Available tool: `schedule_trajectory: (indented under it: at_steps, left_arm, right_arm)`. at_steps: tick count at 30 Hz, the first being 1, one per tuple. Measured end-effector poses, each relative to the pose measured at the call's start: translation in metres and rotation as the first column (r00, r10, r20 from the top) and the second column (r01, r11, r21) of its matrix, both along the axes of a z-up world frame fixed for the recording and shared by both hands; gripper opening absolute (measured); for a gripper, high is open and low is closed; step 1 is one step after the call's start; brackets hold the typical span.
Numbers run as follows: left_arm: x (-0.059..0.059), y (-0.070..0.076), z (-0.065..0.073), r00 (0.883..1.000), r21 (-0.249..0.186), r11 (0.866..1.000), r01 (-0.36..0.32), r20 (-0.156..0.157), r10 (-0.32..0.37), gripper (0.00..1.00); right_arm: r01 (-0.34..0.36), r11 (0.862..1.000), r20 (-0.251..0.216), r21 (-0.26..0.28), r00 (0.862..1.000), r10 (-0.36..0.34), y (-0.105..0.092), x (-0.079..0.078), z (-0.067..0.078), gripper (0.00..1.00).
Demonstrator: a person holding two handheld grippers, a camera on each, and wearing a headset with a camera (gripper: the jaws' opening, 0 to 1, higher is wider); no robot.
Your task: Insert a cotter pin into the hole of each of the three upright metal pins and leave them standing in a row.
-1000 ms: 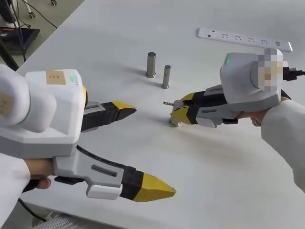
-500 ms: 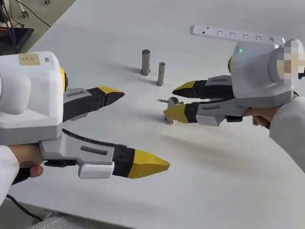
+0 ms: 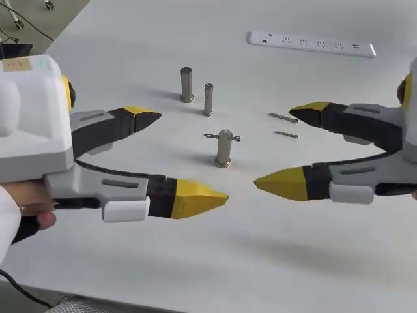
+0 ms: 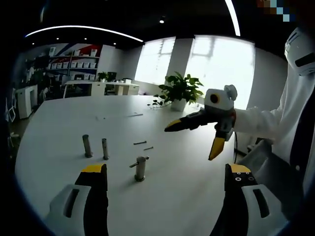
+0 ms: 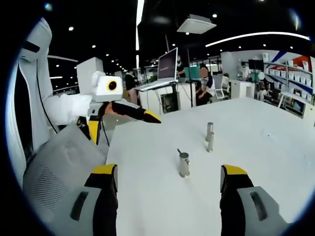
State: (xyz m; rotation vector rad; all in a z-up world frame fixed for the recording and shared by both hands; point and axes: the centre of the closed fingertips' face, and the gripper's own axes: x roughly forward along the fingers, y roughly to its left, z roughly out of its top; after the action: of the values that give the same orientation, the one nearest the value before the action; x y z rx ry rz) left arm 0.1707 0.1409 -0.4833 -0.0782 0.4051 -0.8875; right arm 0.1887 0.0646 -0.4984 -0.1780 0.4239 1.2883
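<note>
**Head view.** The left tongs (image 3: 192,155) enter from the left edge and the right tongs (image 3: 272,148) from the right edge. Both stand wide open and hold nothing. Between their tips, at the centre of the frame, the nearest metal pin (image 3: 224,149) stands upright on the table (image 3: 273,248) with a cotter pin (image 3: 221,137) through its head. Above and left of it stand a tall pin (image 3: 187,85) and a slim pin (image 3: 208,100), near each other, neither showing a cotter pin. Right of centre lie an upper loose cotter pin (image 3: 283,117) and a lower loose cotter pin (image 3: 287,135), flat on the table near the right tongs' upper tip. A power strip (image 3: 311,44) lies at upper right.

**Risk.** The loose cotter pins are thin and lie flat, so a pinch from the broad tips may slip off or skid them away. A careless reach across the centre could also topple the finished pin.

**Change.** One second ago the right tongs were closed at the nearest pin's head. Half a second ago they had opened. Now they are drawn back to the right, and the two loose cotter pins are uncovered.
</note>
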Motion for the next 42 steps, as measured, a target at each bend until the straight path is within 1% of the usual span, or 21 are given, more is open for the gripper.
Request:
schedule_trajectory:
  at_steps: [5,7,8,10,13,14,17,18,20,24,26,29,30,32,33,34,35,36,39,40,42]
  left_arm:
    - [0.013,0.012,0.000,1.000,0.003,1.000,-0.015,0.009,0.015,0.99]
    - [0.015,0.013,0.002,1.000,0.006,1.000,-0.020,0.015,0.020,0.99]
    - [0.017,0.014,0.003,1.000,0.005,1.000,-0.024,0.019,0.024,0.99]
    - [0.023,0.018,0.005,0.999,0.002,0.999,-0.034,0.026,0.034,0.99]
    - [0.037,0.028,0.008,0.997,0.005,0.998,-0.062,0.037,0.062,0.99]
    - [0.042,0.032,0.009,0.997,-0.004,0.997,-0.072,0.034,0.072,0.98]
    - [0.056,0.041,0.013,0.996,-0.036,0.996,-0.087,0.016,0.087,0.86]
    - [0.063,0.045,0.015,0.995,-0.034,0.994,-0.101,0.023,0.102,0.83]
    - [0.077,0.054,0.018,0.988,-0.026,0.989,-0.147,0.049,0.148,0.82]
    - [0.106,0.071,0.017,0.975,-0.002,0.978,-0.209,0.073,0.209,0.73]
    - [0.125,0.085,0.014,0.956,0.037,0.961,-0.274,0.120,0.268,0.65]
    - [0.142,0.086,0.007,0.950,0.032,0.955,-0.294,0.122,0.288,0.57]
    - [0.150,0.090,0.003,0.943,0.047,0.947,-0.318,0.123,0.311,0.55]
    - [0.159,0.091,-0.002,0.939,0.063,0.943,-0.327,0.134,0.316,0.51]
    - [0.161,0.086,-0.005,0.939,0.063,0.942,-0.329,0.125,0.319,0.49]
    - [0.163,0.083,-0.008,0.942,0.053,0.944,-0.326,0.102,0.319,0.46]
    - [0.166,0.077,-0.012,0.949,0.015,0.950,-0.311,0.068,0.309,0.44]
    - [0.169,0.077,-0.015,0.949,0.023,0.951,-0.310,0.072,0.307,0.42]
    - [0.179,0.077,-0.030,0.946,0.054,0.946,-0.321,0.061,0.317,0.41]
    - [0.181,0.075,-0.036,0.946,0.054,0.945,-0.323,0.041,0.321,0.40]
    - [0.182,0.072,-0.044,0.948,0.070,0.945,-0.319,0.032,0.317,0.39]
  right_arm:
    - [0.037,0.999,-0.038,-0.003,0.999,-0.037,-0.010,-0.010,-0.004,0.94]
    - [0.077,0.997,-0.042,-0.019,0.996,-0.078,-0.016,-0.009,-0.007,0.98]
    - [0.070,0.997,-0.049,-0.027,0.996,-0.072,-0.017,-0.013,-0.009,0.98]
    - [0.092,0.995,-0.045,-0.030,0.995,-0.094,-0.019,-0.013,-0.011,0.98]
    - [0.120,0.993,-0.062,-0.011,0.991,-0.120,-0.021,-0.016,-0.010,0.98]
    - [0.124,0.992,-0.062,-0.008,0.990,-0.124,-0.022,-0.016,-0.009,0.98]
    - [0.139,0.990,-0.073,0.001,0.988,-0.139,-0.023,-0.020,-0.009,0.98]
    - [0.141,0.990,-0.080,0.006,0.987,-0.140,-0.023,-0.022,-0.009,0.98]
    - [0.149,0.989,-0.088,0.010,0.985,-0.147,-0.023,-0.027,-0.010,0.98]
    - [0.158,0.987,-0.105,0.011,0.982,-0.156,-0.024,-0.037,-0.013,0.98]
    - [0.167,0.986,-0.109,0.014,0.980,-0.165,-0.026,-0.039,-0.013,0.98]
    - [0.181,0.983,-0.115,0.022,0.977,-0.177,-0.029,-0.042,-0.012,0.97]
    - [0.186,0.982,-0.116,0.022,0.976,-0.182,-0.030,-0.043,-0.012,0.97]
    - [0.190,0.982,-0.114,0.019,0.976,-0.186,-0.032,-0.044,-0.012,0.96]
    - [0.193,0.981,-0.115,0.019,0.975,-0.189,-0.033,-0.045,-0.012,0.96]
    - [0.197,0.980,-0.117,0.020,0.974,-0.193,-0.033,-0.045,-0.012,0.95]
    - [0.201,0.979,-0.116,0.021,0.973,-0.197,-0.034,-0.045,-0.012,0.95]
    - [0.209,0.978,-0.116,0.020,0.972,-0.206,-0.035,-0.044,-0.012,0.96]
    - [0.231,0.973,-0.120,0.018,0.967,-0.227,-0.038,-0.044,-0.013,0.95]
    - [0.236,0.972,-0.121,0.018,0.965,-0.232,-0.039,-0.044,-0.014,0.95]
    - [0.241,0.970,-0.125,0.014,0.963,-0.237,-0.040,-0.045,-0.015,0.95]
